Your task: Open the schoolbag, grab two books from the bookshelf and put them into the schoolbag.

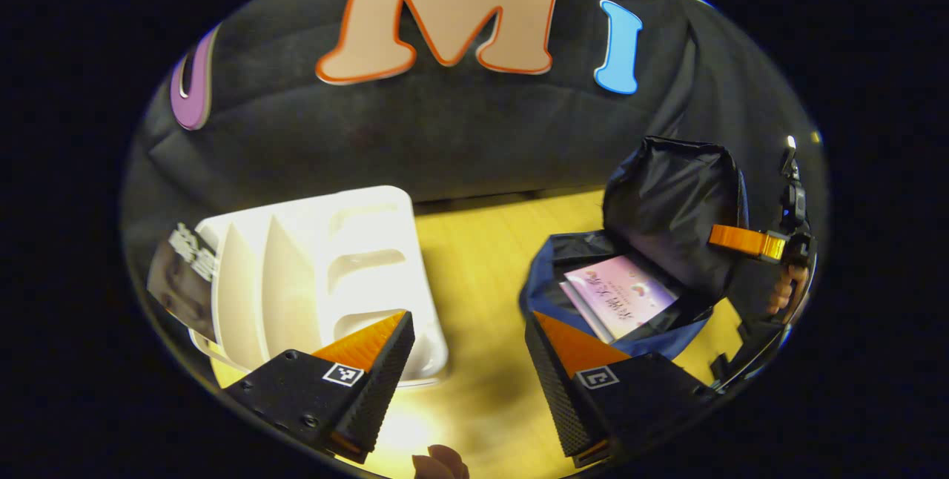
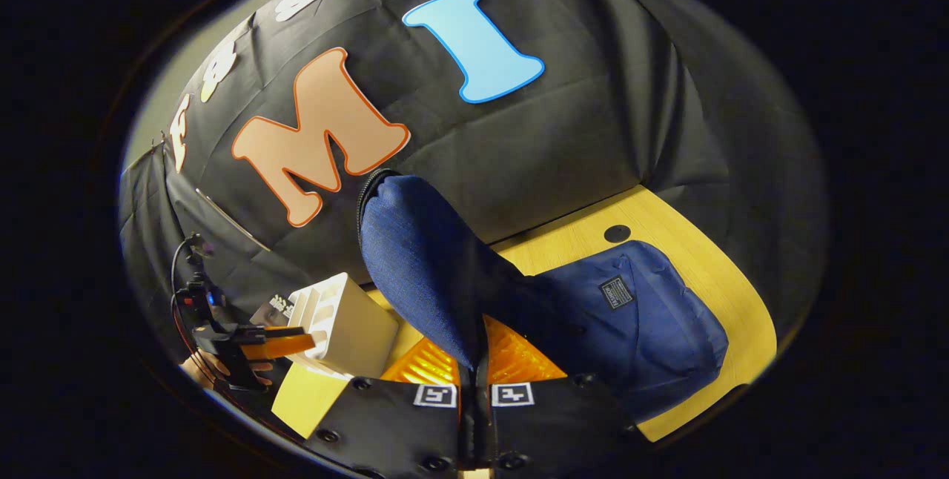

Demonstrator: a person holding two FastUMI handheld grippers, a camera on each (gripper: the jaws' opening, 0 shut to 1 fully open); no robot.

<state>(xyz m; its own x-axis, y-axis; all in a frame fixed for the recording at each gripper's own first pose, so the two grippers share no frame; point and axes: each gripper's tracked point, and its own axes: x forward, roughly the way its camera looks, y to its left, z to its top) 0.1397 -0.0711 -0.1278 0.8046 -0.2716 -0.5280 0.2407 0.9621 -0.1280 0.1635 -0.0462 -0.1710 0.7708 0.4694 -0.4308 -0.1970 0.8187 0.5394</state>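
Right jaws clench the schoolbag (image 2: 623, 316) flap (image 2: 422, 256) up, left jaws released; books (image 1: 619, 297) lie inside.

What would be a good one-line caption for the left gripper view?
Open left gripper hovers between a white bookshelf and the schoolbag, whose flap the right gripper holds up, pink book inside.

Black cloth wall (image 1: 460, 130), yellow wooden table (image 1: 482, 256), warm light

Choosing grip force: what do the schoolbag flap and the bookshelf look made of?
Schoolbag flap: blue woven fabric, matte, with a visible weave and soft folds; its black lining looks like slightly shiny synthetic cloth. Bookshelf: probably moulded white plastic, smooth, with rounded edges and a faint sheen.
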